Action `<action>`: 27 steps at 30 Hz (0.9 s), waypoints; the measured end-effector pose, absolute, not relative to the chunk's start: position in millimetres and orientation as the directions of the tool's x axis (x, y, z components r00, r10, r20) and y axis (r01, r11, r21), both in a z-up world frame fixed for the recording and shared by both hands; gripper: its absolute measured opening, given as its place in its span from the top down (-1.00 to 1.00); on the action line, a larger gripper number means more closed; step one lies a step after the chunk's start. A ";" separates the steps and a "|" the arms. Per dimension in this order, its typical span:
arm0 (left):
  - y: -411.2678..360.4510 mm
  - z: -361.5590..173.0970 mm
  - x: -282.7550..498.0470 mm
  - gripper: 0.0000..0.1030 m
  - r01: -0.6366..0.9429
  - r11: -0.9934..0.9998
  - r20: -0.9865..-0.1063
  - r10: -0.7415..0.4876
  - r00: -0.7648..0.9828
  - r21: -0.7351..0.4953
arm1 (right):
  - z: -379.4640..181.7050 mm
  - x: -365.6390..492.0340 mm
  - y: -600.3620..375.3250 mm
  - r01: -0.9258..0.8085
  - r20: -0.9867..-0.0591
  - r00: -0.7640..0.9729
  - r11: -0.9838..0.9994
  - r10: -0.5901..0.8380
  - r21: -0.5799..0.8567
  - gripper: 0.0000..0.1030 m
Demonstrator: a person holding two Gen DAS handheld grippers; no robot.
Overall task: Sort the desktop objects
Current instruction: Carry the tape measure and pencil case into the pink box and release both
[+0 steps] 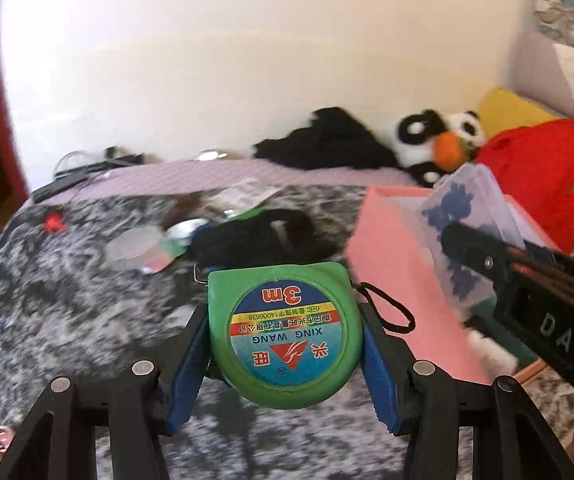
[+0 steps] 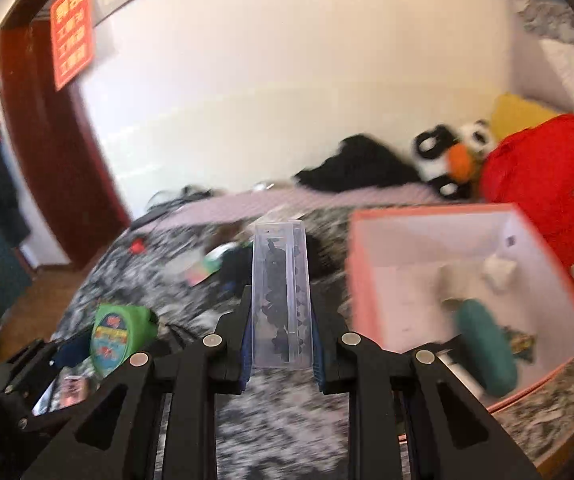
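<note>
Left gripper [image 1: 287, 344] clamped on the green tape measure [image 1: 285, 336] above the grey patterned bedspread [image 1: 47, 300]; right gripper [image 2: 281, 320] pinching a clear plastic case [image 2: 281, 292] beside the pink box [image 2: 439, 240]; white wall [image 2: 287, 80] behind, dark red door [image 2: 47, 160] at left, clutter strewn across the bed.

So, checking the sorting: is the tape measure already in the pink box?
No, the tape measure sits clamped in the left gripper, outside the pink box.

left gripper [image 1: 285, 344] clamped half-wide, right gripper [image 2: 280, 312] clamped narrow, both angled downward
</note>
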State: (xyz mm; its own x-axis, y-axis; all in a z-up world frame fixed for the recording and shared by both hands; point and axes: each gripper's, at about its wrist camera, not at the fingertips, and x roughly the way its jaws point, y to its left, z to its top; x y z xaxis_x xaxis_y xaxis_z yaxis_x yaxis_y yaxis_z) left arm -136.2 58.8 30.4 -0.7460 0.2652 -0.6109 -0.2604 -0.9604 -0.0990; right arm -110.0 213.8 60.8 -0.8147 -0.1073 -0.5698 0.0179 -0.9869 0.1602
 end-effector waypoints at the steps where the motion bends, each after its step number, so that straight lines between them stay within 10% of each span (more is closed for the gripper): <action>1: 66.4 32.0 -135.9 -0.15 -0.275 -0.956 -0.607 0.279 -0.744 -0.102 | 63.7 -106.8 221.9 0.001 -0.559 -0.825 -0.988 -0.087 0.152 0.52; 12: 185.3 30.1 -142.5 -0.15 -0.458 -0.884 -0.613 0.414 -0.673 -0.095 | 83.2 -84.1 315.6 -0.223 -0.452 -0.874 -0.974 0.178 0.048 0.52; 27: 283.3 -14.4 -175.1 -0.19 -0.601 -0.791 -0.689 0.500 -0.525 -0.116 | 34.5 -120.3 434.9 -0.392 -0.586 -0.764 -0.916 0.272 0.087 0.50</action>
State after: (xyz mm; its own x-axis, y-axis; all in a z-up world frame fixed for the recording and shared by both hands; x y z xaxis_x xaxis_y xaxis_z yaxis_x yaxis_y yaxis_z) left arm -175.1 283.3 -14.4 -0.5251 0.4999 -0.6888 -0.6010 -0.7908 -0.1157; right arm -120.3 434.9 34.5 -0.7638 0.2716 -0.5855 -0.3922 -0.9158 0.0867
